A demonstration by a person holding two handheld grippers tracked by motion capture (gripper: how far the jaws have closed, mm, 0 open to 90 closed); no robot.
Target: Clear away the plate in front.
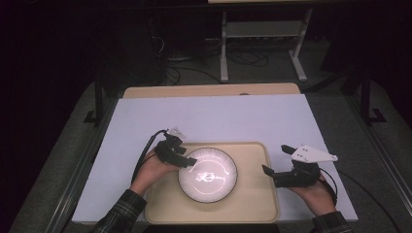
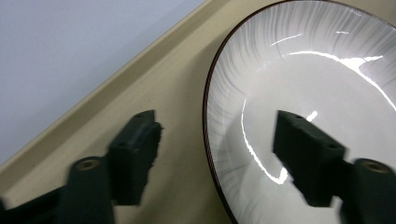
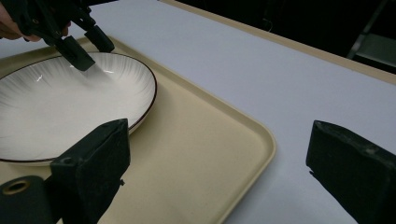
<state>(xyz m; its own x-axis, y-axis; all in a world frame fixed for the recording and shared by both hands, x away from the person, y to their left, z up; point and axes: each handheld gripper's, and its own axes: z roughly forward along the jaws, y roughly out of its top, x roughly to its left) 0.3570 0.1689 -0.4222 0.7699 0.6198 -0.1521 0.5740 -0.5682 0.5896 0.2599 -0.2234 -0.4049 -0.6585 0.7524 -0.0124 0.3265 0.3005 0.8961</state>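
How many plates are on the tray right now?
1. The white plate lies left of centre on the beige tray, its rim between the open left gripper's jaws. Nothing looks stacked under it.

The tray [image 1: 252, 204] lies on the table [image 1: 218, 119], at its near edge and about midway across. The plate [image 1: 208, 174] rests on the tray, left of the tray's middle, with bare tray to its right and before it. The left gripper [image 1: 187, 162] stands at the plate's left rim, one jaw over the plate's inside and the other outside over the tray, the rim between them untouched. The right gripper [image 1: 277, 159] sits at the tray's right edge, well apart from the plate, one jaw over the tray, the other beyond the tray's rim over the table.
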